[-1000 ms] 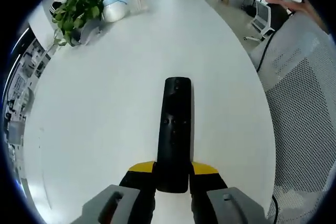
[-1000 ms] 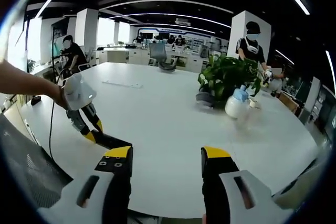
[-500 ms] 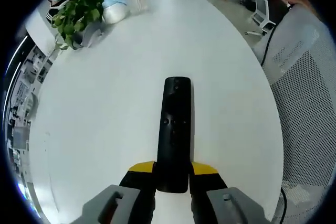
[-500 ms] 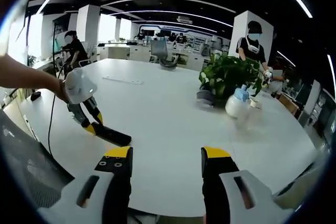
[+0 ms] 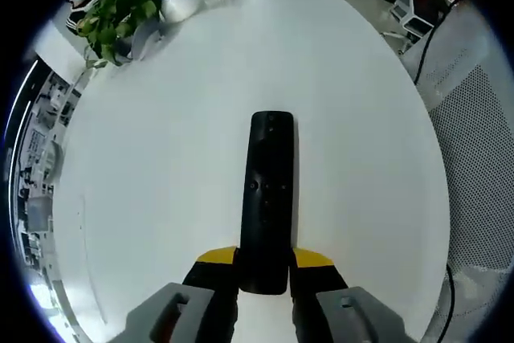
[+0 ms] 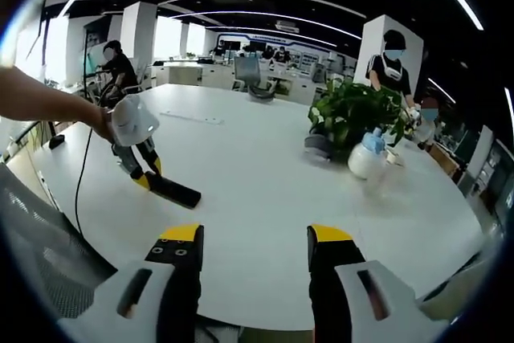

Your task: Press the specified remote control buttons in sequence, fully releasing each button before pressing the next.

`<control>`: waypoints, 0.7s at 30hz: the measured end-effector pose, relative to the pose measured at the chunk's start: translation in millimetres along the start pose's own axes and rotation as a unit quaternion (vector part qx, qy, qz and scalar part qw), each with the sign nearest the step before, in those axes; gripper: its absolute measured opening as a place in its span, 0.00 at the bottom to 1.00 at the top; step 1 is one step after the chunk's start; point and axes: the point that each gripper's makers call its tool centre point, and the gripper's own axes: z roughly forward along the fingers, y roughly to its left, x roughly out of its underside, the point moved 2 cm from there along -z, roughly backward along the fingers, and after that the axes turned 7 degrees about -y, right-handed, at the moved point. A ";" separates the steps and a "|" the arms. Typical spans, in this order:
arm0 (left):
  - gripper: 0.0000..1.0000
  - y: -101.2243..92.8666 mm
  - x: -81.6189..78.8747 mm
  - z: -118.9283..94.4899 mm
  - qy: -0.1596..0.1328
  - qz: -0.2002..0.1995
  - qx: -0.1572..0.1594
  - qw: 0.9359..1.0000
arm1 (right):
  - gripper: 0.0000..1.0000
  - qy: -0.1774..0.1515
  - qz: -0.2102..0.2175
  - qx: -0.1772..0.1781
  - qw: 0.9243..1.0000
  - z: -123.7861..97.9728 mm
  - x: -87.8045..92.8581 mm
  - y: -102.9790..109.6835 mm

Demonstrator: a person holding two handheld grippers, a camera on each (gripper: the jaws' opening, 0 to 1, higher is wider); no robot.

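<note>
Left hand-held gripper [image 5: 264, 267] clamped on near end of black remote [image 5: 267, 198]; remote runs straight fwd from between the yellow-tipped jaws, button face up, over white tabletop [image 5: 161, 158]. In right gripper view same remote [image 6: 172, 191] juts from left hand-held gripper toward centre of tabletop, far end low, just above or touching surface, can't tell which. Right hand-held gripper [image 6: 254, 238] jaws apart, nothing between, well apart from remote. Plant [image 6: 353, 114] and white spray bottle [image 6: 367, 154] on far side, well apart from remote
</note>
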 end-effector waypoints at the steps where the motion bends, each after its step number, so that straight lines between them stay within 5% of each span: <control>1: 0.23 0.7 0.0 0.0 0.001 0.000 -0.001 1.000 | 0.53 0.000 0.000 0.000 1.000 0.0 -0.1 0.0; 21: 0.23 16.2 -2.7 2.4 0.003 -0.005 -0.020 1.000 | 0.52 0.011 0.002 -0.002 1.000 1.0 4.2 -1.0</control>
